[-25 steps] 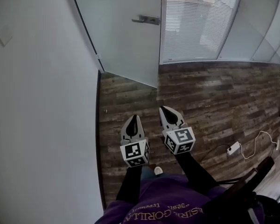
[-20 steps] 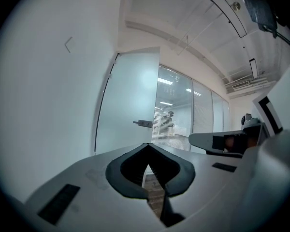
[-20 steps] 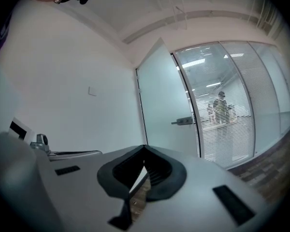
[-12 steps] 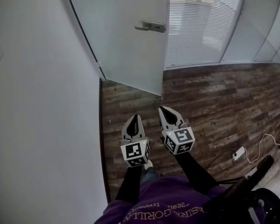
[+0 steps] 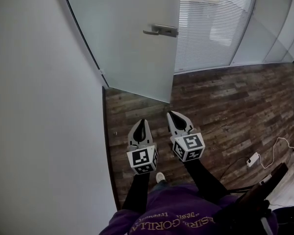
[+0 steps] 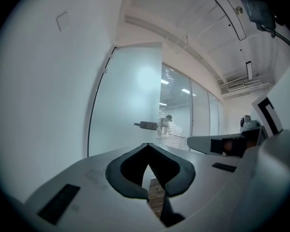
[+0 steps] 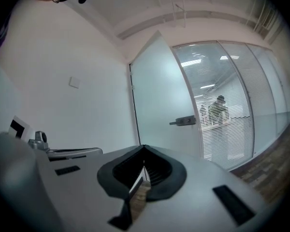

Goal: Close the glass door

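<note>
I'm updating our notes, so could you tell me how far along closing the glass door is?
Done: nothing yet; the glass door stands open. In hand: left gripper and right gripper are shut, empty, short of the handle. Left: reach the door and swing it closed.

The only lettering is on the purple shirt at the head view's bottom edge. It is pale curved print, upside down to the camera, and "GORILLA" can be read in it. The words beside and under it are too small to make out. The left cube and right cube bear black-and-white square markers.
</note>
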Demonstrator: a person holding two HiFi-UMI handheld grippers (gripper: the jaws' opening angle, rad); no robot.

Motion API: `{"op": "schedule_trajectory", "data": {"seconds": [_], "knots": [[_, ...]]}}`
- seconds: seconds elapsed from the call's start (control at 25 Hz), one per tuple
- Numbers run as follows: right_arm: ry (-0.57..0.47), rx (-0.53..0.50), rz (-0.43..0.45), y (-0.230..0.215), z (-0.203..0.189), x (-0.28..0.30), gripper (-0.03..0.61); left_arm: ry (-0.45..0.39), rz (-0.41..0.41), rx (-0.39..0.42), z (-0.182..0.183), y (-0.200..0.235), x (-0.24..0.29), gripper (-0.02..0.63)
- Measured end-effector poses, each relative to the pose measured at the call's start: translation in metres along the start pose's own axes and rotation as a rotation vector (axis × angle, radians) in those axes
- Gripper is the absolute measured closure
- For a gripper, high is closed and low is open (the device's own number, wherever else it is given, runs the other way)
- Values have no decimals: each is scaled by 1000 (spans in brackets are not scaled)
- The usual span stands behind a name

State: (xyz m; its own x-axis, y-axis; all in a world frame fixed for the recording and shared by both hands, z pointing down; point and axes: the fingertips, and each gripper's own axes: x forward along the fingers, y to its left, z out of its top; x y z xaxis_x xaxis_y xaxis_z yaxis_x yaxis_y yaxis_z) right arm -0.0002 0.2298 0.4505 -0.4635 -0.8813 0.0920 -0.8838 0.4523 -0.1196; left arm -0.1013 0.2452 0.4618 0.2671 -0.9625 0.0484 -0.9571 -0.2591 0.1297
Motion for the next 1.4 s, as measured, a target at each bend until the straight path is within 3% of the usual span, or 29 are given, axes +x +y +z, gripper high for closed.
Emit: {"op": "schedule_trajectory", "data": {"seconds": [0.4, 1.0, 1.4], "knots": [[15, -4, -8, -16, -2, 27, 588, 9, 6, -27, -8, 10, 26, 614], [6, -5, 70, -70, 24, 119, 588, -22, 85, -11, 14, 26, 129, 614], [33, -8, 111, -97, 21, 155, 588, -29, 117, -45, 13, 29, 169, 614]]}}
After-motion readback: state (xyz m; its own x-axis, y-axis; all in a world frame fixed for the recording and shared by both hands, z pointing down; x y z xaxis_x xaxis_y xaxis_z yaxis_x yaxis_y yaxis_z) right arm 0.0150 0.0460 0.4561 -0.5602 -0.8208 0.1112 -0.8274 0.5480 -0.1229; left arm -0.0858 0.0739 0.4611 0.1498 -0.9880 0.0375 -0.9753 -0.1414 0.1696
